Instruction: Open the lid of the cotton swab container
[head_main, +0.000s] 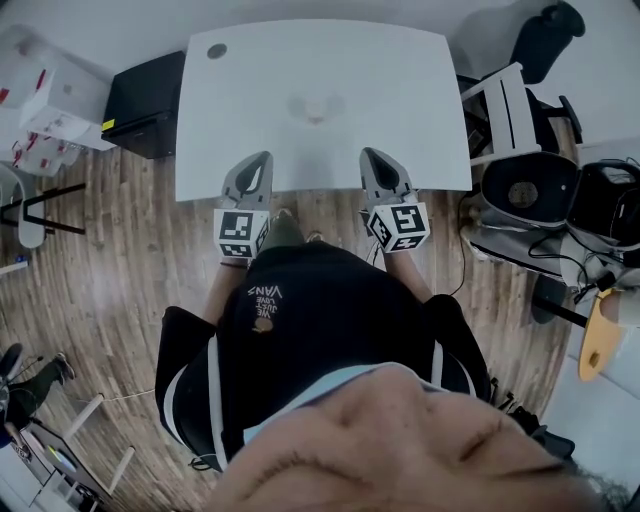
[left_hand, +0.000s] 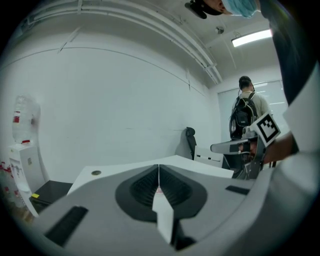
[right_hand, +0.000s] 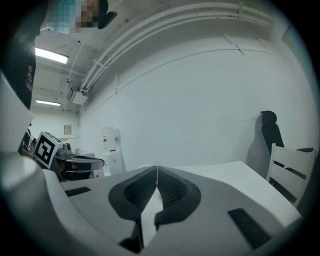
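Observation:
A small clear cotton swab container (head_main: 315, 108) stands near the middle of the white table (head_main: 400, 90), faint and hard to make out. My left gripper (head_main: 264, 158) hovers over the table's near edge, left of and nearer than the container, jaws shut with nothing held. My right gripper (head_main: 369, 154) is level with it on the right, also shut and empty. In the left gripper view the left gripper (left_hand: 159, 172) has its jaws pressed together, the table beyond them. The right gripper (right_hand: 157, 175) shows the same in the right gripper view.
A black cabinet (head_main: 145, 100) sits left of the table. A white chair (head_main: 505, 110) and black equipment (head_main: 530, 190) crowd the right side. A person with a backpack (left_hand: 245, 112) stands at the far right. A water dispenser (left_hand: 22, 155) stands by the wall.

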